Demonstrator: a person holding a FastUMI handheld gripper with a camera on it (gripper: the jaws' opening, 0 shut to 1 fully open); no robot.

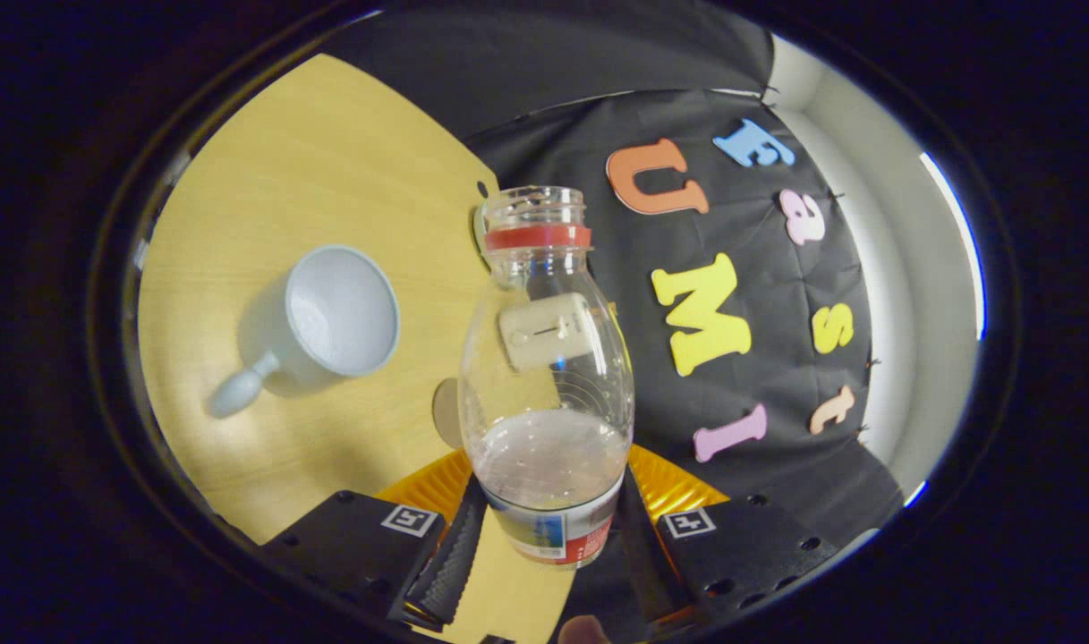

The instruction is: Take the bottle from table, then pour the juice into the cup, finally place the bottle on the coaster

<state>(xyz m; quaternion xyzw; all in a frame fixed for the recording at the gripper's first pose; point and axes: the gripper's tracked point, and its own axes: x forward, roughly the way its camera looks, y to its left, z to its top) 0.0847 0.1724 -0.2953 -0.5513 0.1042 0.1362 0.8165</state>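
Tongs (548,537) clamp the clear bottle (548,376) (uncapped, upright) over an orange coaster (678,487), cup (329,317) beside.

tool (548,555): 2 black fingers on blocky matte black carriers
finger pads (450,559): black, ribbed with fine cross grooves on the inner faces
markers: 1 white square tag with a black pattern on top of each carrier
holes: small round holes along the right carrier's top and edge
trim: a thin orange line shows under the right carrier
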